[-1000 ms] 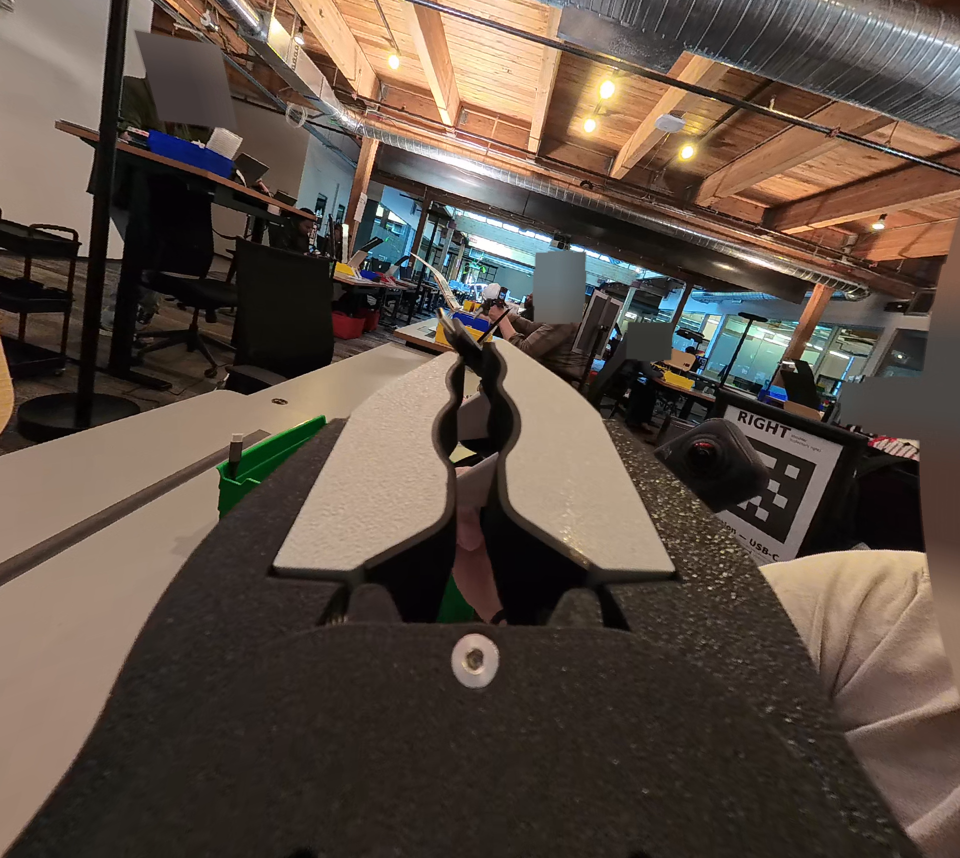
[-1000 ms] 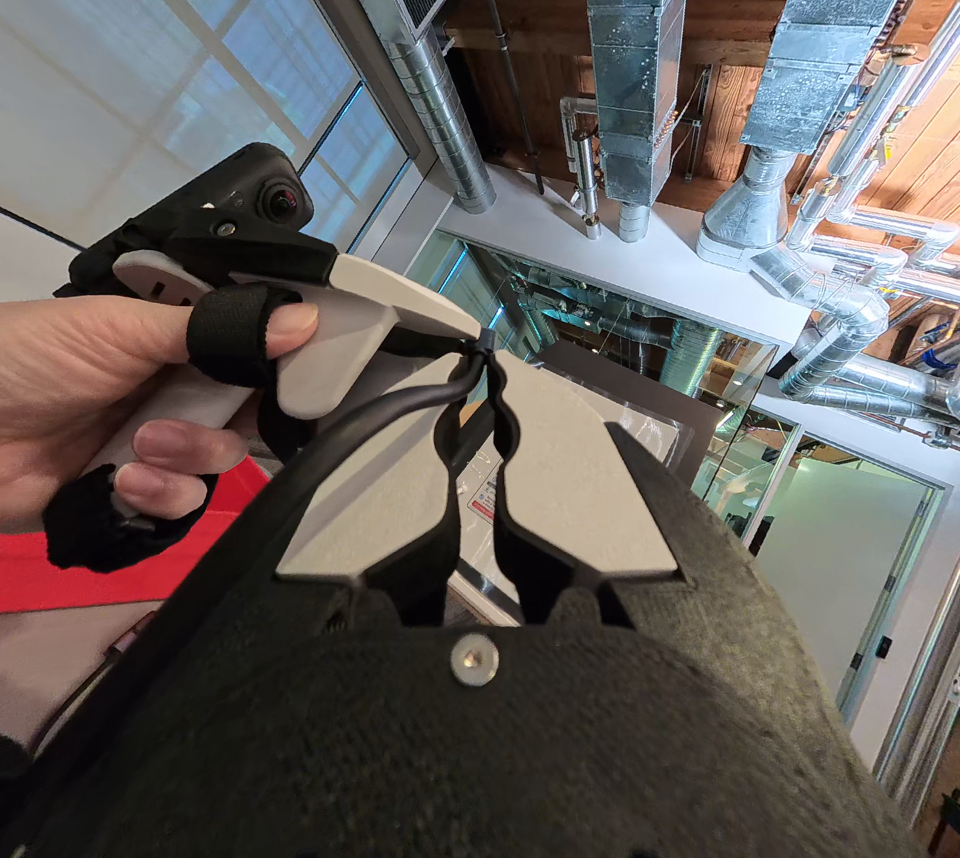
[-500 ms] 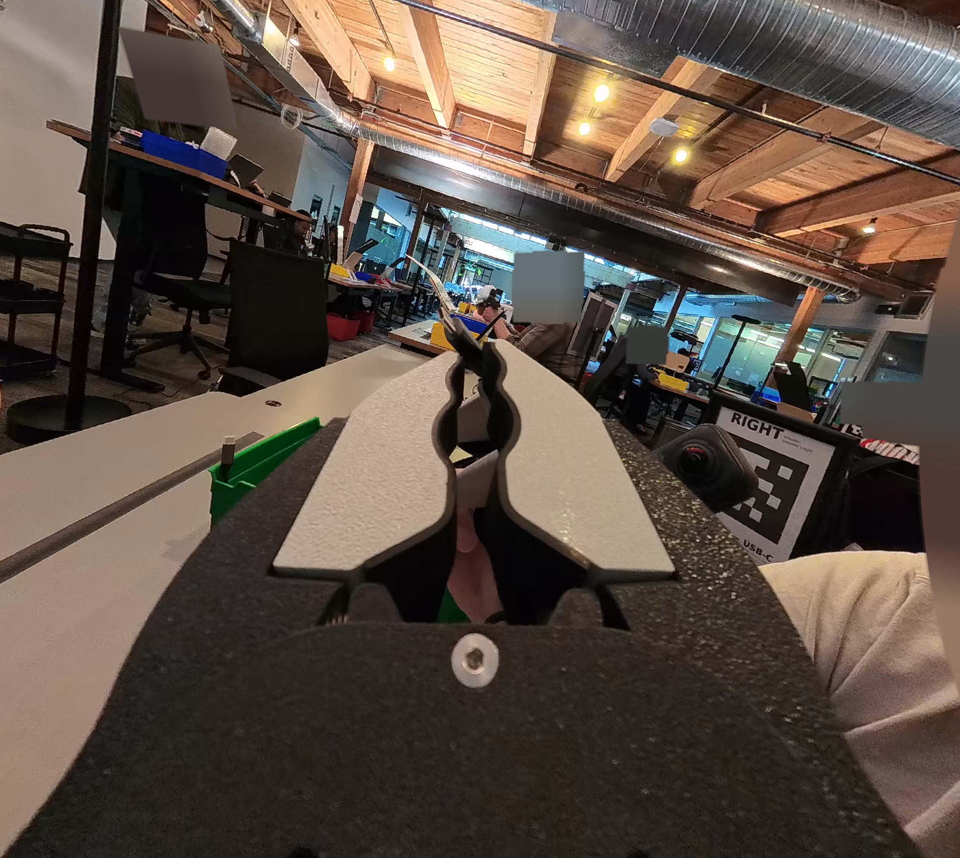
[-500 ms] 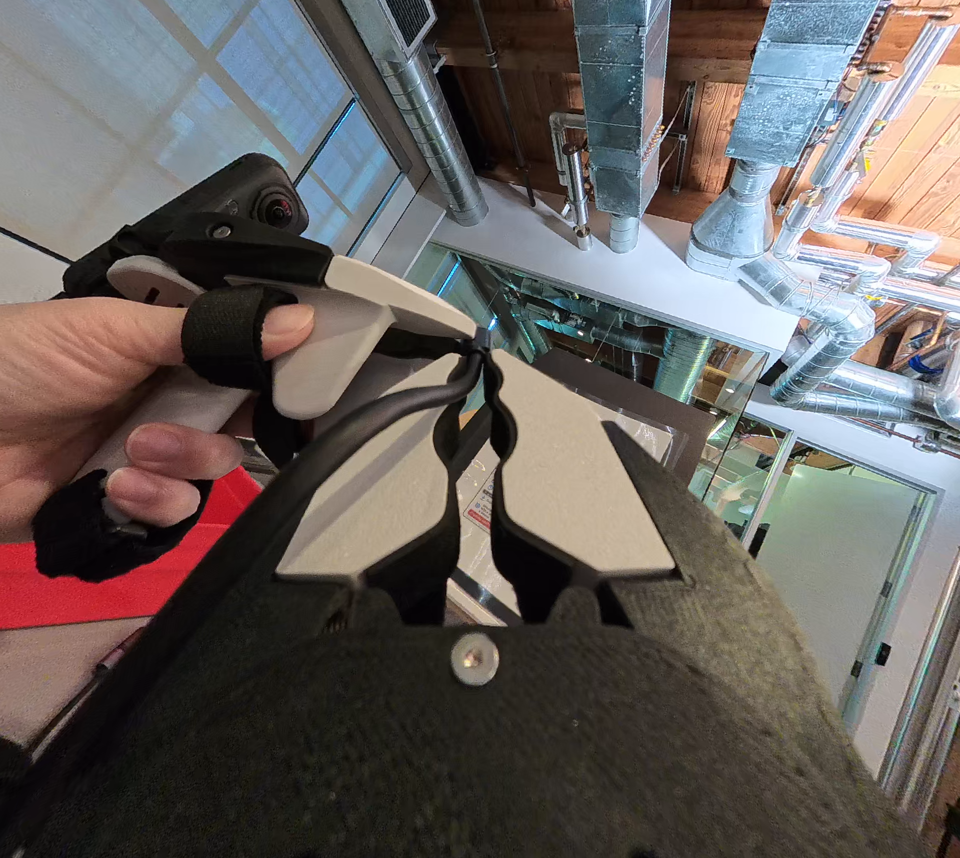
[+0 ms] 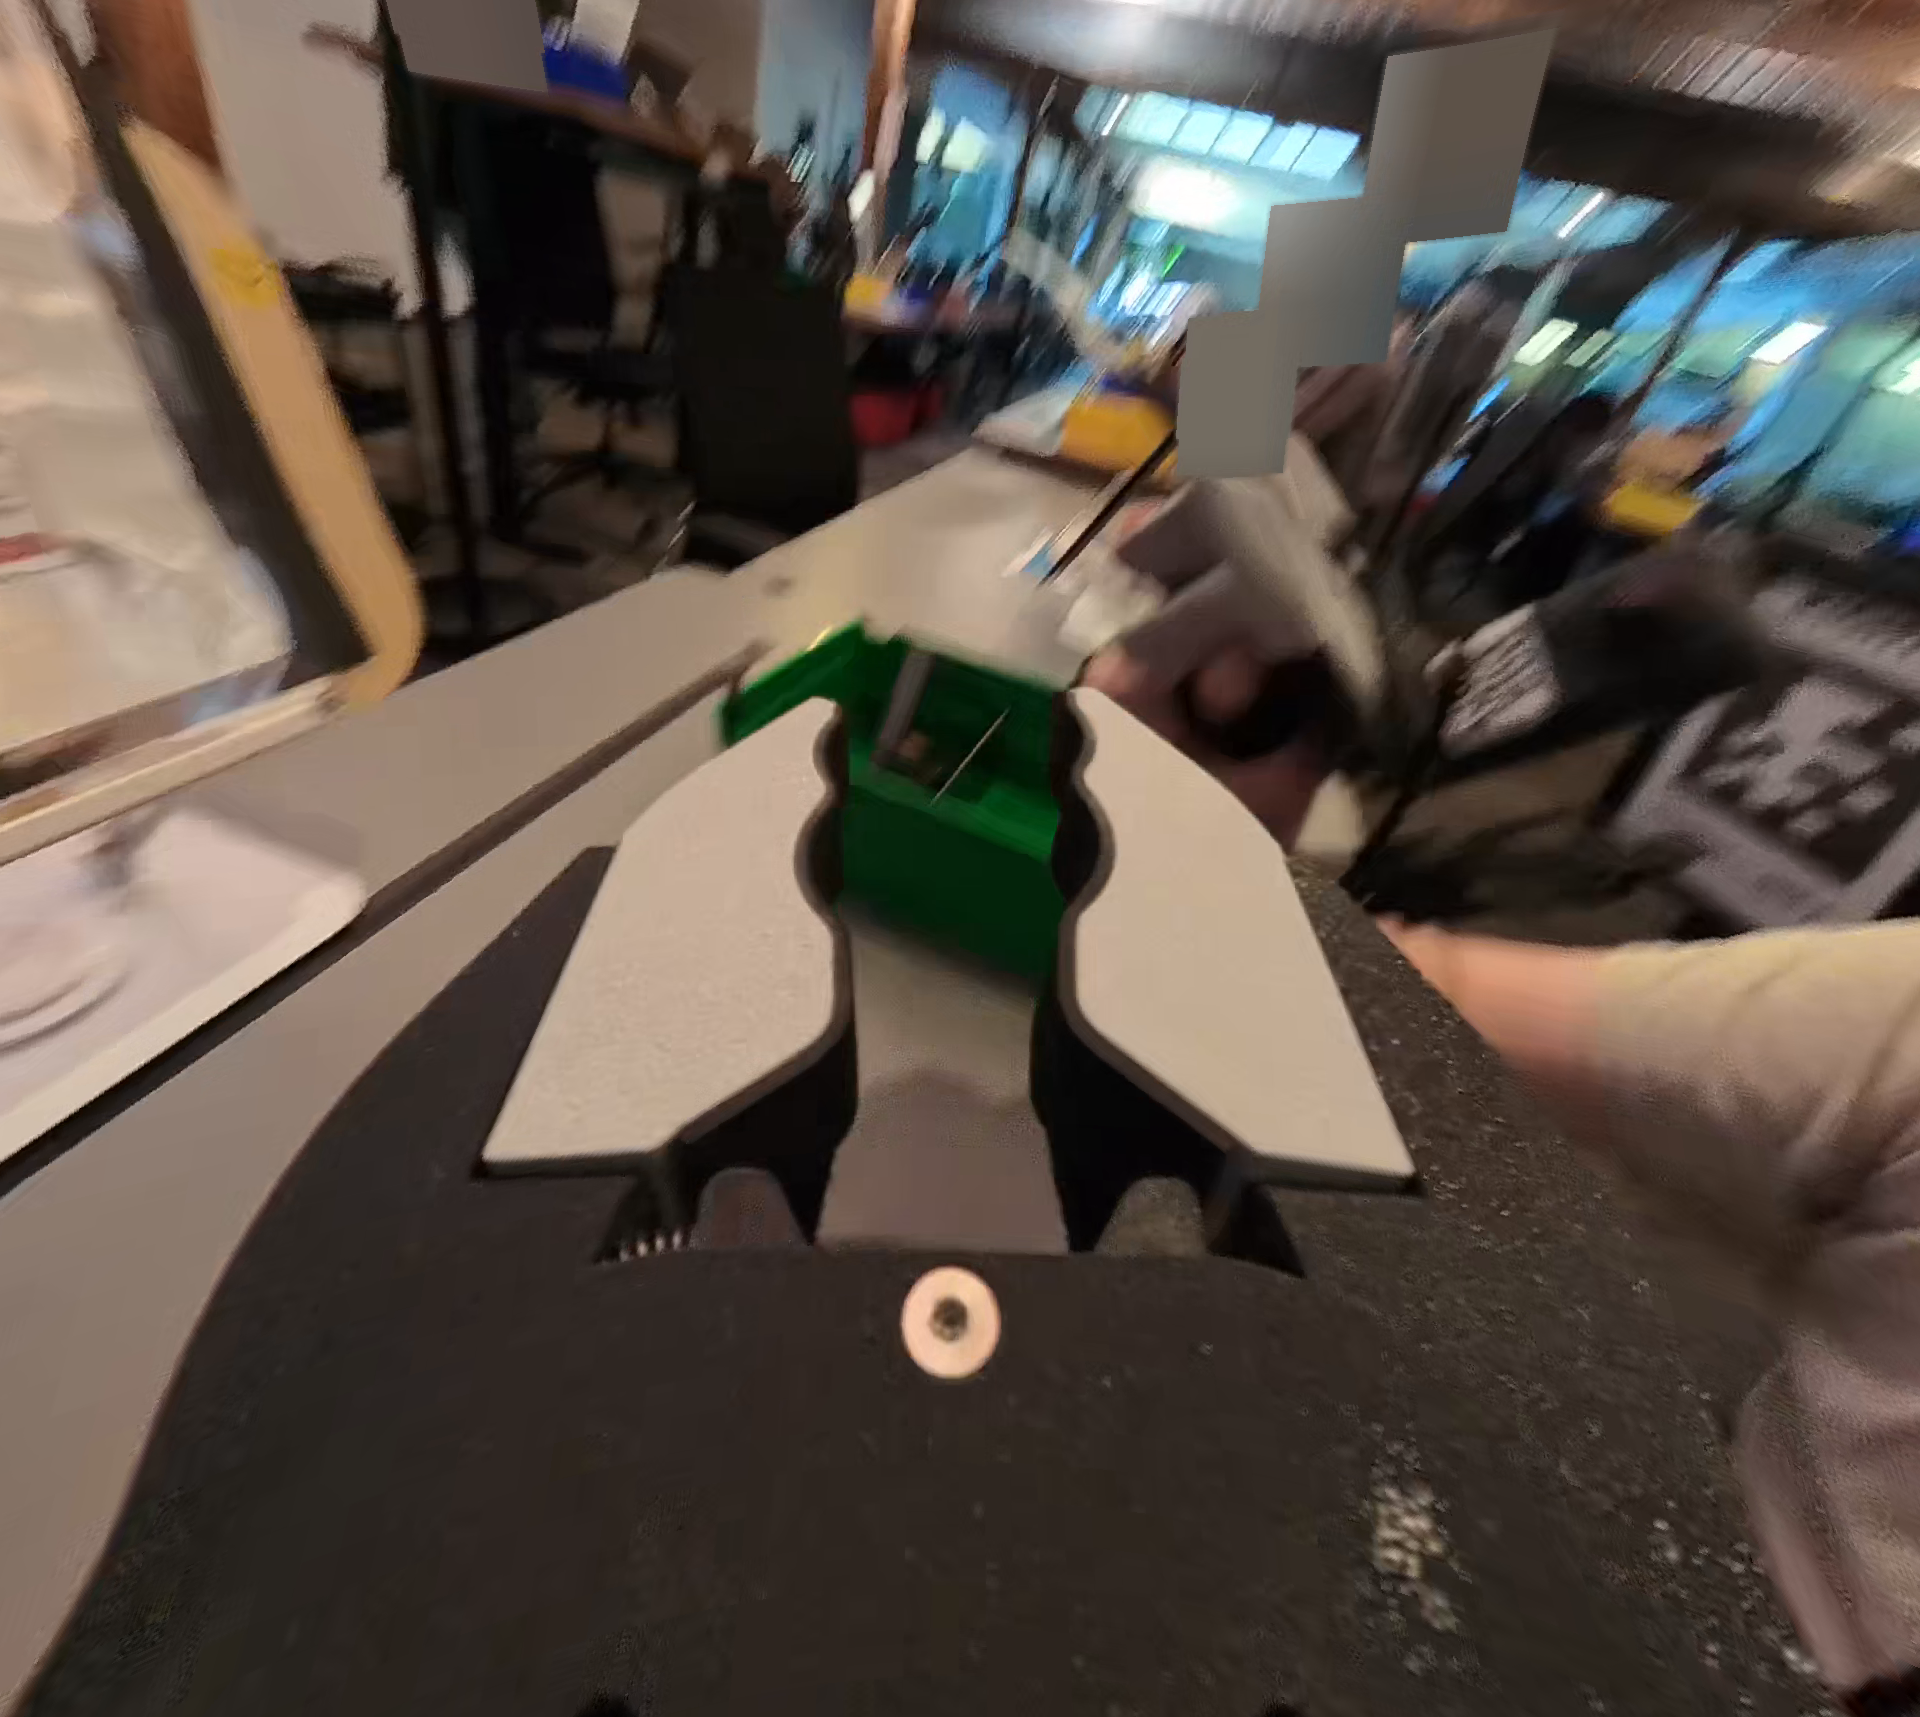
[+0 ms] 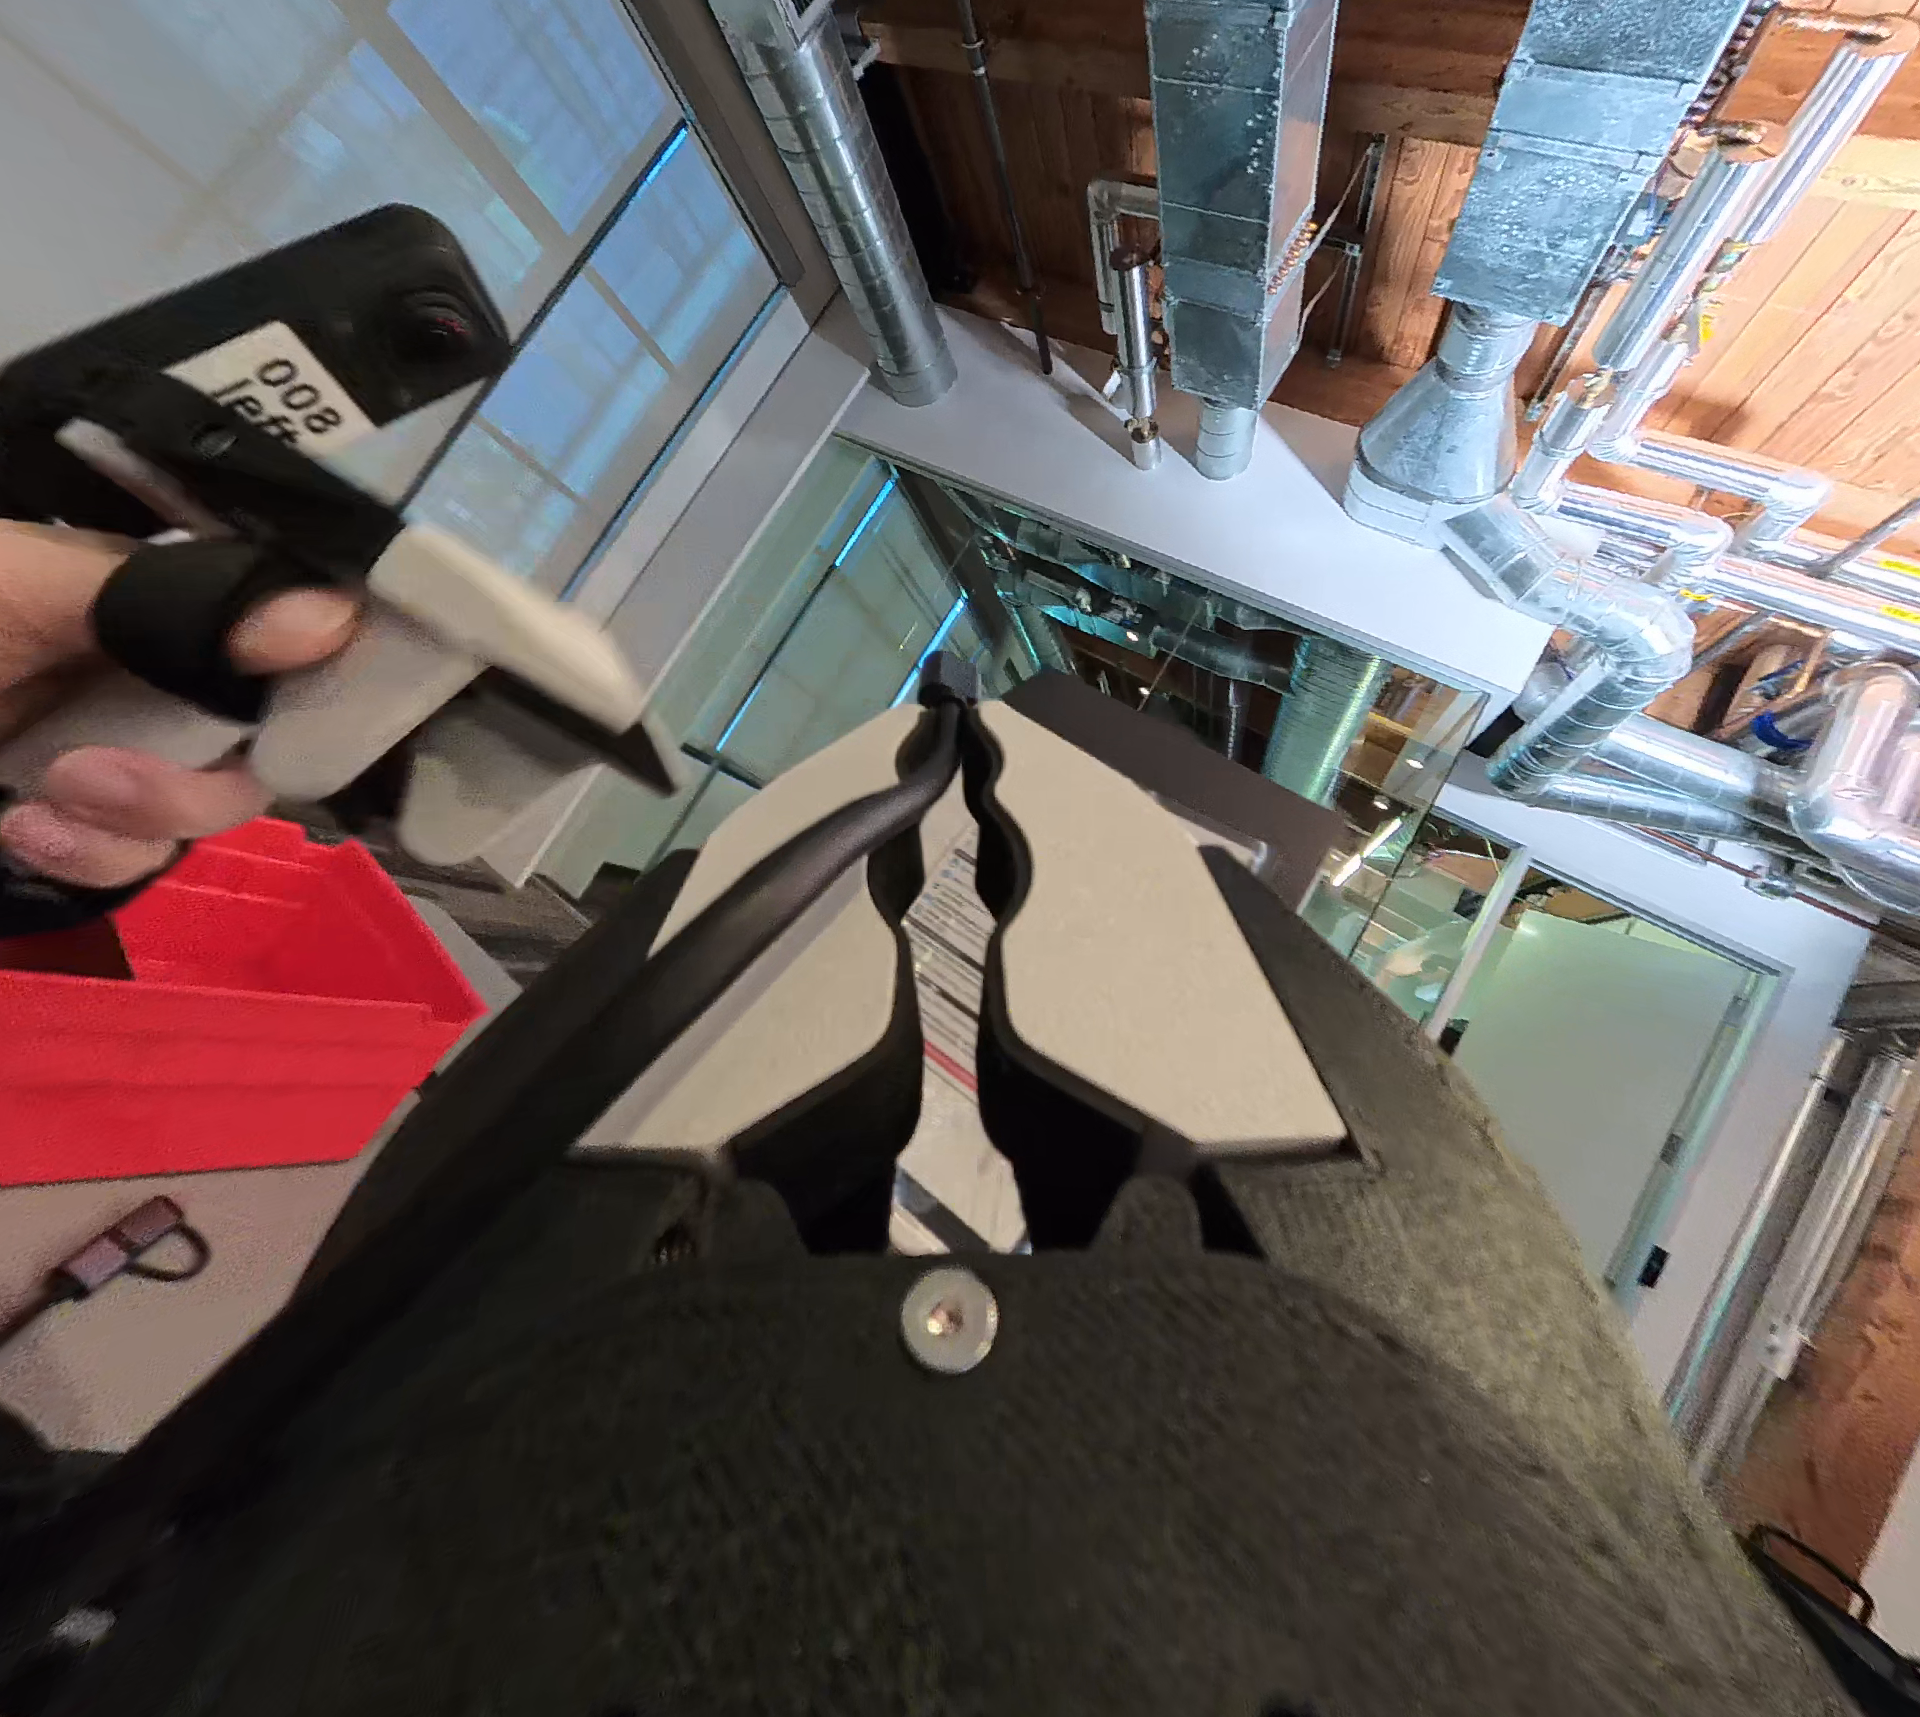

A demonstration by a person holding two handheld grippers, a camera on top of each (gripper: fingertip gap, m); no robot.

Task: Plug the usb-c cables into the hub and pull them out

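My right gripper (image 6: 951, 711) pinches a black usb-c cable (image 6: 810, 846) by its plug, held up off the bench, plug end pointing forward past the tips. My left gripper (image 5: 945, 737) is spread wide and holds nothing. It faces a green holder (image 5: 935, 836) on the bench (image 5: 436, 763). I think I am between plugs. Next I must line the plug's long side with a port.

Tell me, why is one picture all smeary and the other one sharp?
Left wrist view: the room, green bin and far hand are streaked, motion blur probably, though the left gripper itself looks crisp. Right wrist view: pipes sharp, right gripper clear; only the near hand is soft.
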